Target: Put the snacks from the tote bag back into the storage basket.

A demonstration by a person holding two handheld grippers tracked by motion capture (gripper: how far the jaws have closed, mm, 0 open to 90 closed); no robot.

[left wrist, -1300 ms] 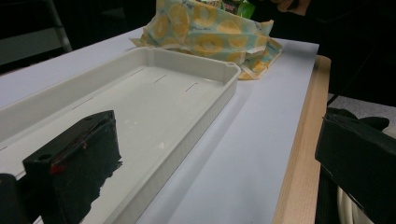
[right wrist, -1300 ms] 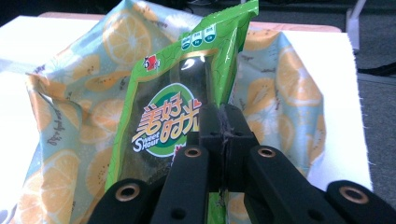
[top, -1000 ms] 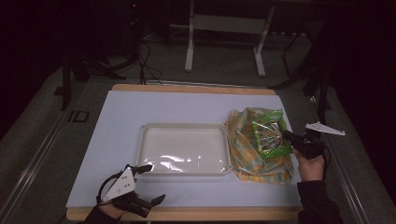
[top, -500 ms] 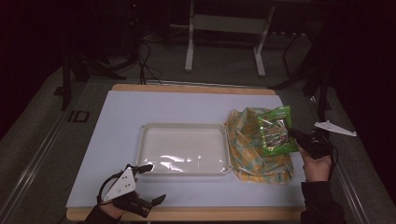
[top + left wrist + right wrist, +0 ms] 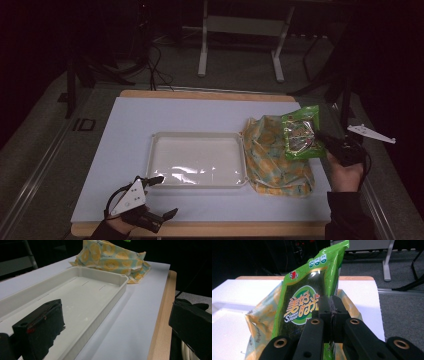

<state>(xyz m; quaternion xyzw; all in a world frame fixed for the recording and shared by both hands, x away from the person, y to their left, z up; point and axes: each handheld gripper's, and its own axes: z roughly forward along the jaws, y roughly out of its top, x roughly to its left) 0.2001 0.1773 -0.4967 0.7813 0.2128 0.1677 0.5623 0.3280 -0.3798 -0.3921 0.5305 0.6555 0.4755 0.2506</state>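
Right hand-held gripper (image 5: 331, 305) pinches the green snack packet (image 5: 308, 302) by its edge, jaws pressed together on it; packet held upright above the yellow-patterned bag (image 5: 275, 155), clear of the worktop (image 5: 130, 125). Packet bottom hidden behind the jaws in the right gripper view; small print unreadable. Left hand-held gripper (image 5: 159, 196) spread, nothing in it, at the near worktop edge beside the white tray (image 5: 195, 183). Left gripper view cuts off the bag's top. Room beyond is dark.
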